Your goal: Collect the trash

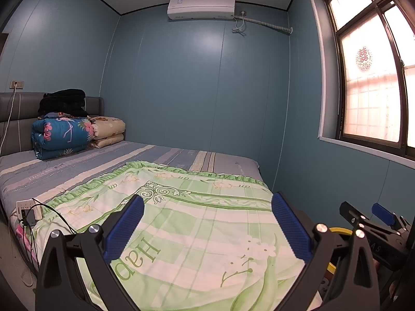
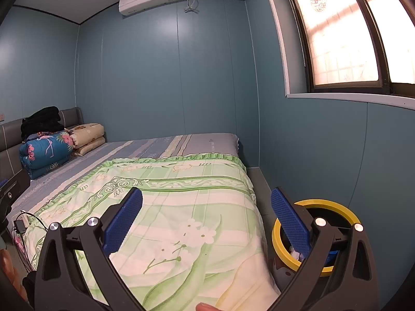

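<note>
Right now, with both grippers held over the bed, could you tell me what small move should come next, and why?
Probably tilt the right gripper down toward the yellow-rimmed bin beside the bed to look for trash. Both it and the left gripper are open and hold nothing, and no loose trash shows on the green sheet. Something white and blue already lies in the bin.

Our blue-walled bedroom in daylight

We see a bed (image 1: 181,160) with a green floral sheet (image 1: 207,233), folded quilts (image 1: 62,134) by the grey headboard (image 1: 15,119), an air conditioner (image 1: 201,7) high up, and a bright dark-framed window (image 1: 373,83) at right.
</note>
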`<act>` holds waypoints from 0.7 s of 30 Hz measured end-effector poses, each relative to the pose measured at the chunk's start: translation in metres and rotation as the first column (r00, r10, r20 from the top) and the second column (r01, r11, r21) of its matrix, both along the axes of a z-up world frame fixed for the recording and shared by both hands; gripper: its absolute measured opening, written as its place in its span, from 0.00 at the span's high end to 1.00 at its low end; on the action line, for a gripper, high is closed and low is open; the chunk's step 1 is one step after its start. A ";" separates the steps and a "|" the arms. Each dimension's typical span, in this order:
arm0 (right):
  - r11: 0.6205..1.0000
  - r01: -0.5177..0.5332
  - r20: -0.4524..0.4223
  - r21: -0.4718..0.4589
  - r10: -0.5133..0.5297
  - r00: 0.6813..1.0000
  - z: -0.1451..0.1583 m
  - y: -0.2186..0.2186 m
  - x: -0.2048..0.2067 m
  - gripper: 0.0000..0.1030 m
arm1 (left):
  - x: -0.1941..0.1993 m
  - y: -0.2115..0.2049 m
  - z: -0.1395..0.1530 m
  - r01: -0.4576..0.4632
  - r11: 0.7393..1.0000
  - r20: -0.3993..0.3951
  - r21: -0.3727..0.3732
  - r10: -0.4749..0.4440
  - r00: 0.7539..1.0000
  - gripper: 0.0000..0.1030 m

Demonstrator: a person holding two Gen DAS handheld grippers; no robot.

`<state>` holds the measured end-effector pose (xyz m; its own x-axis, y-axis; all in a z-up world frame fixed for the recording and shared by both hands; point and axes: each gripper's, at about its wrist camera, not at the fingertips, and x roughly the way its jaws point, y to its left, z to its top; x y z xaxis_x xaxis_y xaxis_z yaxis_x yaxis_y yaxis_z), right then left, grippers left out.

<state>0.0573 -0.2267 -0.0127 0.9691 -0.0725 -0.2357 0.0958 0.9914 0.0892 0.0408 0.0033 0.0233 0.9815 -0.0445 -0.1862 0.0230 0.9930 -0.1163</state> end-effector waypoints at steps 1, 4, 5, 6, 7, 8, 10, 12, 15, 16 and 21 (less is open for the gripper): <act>1.000 0.000 0.000 0.000 0.000 1.000 -0.001 0.000 0.000 0.08 | 0.000 0.000 0.000 -0.001 1.000 0.001 0.001 0.001 1.000 0.08; 1.000 0.001 -0.001 0.000 -0.001 1.000 -0.001 -0.001 0.000 0.08 | 0.000 0.000 0.000 0.001 1.000 0.000 0.001 -0.001 1.000 0.08; 1.000 0.000 -0.001 0.000 0.000 1.000 -0.001 -0.001 0.000 0.08 | 0.000 0.000 0.000 0.000 1.000 -0.001 0.001 0.000 1.000 0.08; 1.000 0.000 -0.002 0.002 0.000 1.000 -0.001 -0.001 0.000 0.08 | 0.000 0.000 0.000 -0.004 1.000 -0.002 0.002 0.004 1.000 0.08; 1.000 0.000 -0.002 0.003 0.000 1.000 -0.002 -0.001 0.000 0.08 | 0.000 0.000 0.000 -0.006 1.000 -0.002 0.002 0.006 1.000 0.08; 1.000 0.001 -0.003 0.002 -0.001 1.000 -0.002 -0.001 0.000 0.08 | 0.001 0.000 0.000 -0.005 1.000 -0.003 0.003 0.005 1.000 0.08; 1.000 0.001 -0.003 0.004 -0.001 1.000 -0.002 -0.002 0.001 0.08 | 0.001 0.000 0.000 -0.005 1.000 -0.005 0.003 0.005 1.000 0.08; 1.000 0.001 -0.007 0.009 -0.001 1.000 -0.003 -0.002 0.001 0.08 | 0.002 0.001 0.000 0.000 1.000 -0.006 0.005 0.000 1.000 0.08; 1.000 -0.001 -0.014 0.014 0.001 1.000 -0.004 -0.004 0.003 0.08 | 0.001 0.001 -0.001 0.001 1.000 0.001 0.009 -0.001 1.000 0.08; 1.000 0.000 -0.015 0.014 0.001 1.000 -0.004 -0.004 0.003 0.08 | 0.001 0.000 -0.001 0.000 1.000 0.001 0.010 0.000 1.000 0.08; 1.000 -0.001 -0.015 0.015 0.001 1.000 -0.005 -0.005 0.004 0.08 | 0.003 0.002 -0.002 0.012 1.000 -0.009 0.001 -0.012 1.000 0.08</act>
<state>0.0612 -0.2317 -0.0172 0.9654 -0.0682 -0.2518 0.0967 0.9900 0.1023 0.0437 0.0050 0.0213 0.9792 -0.0556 -0.1952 0.0334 0.9928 -0.1151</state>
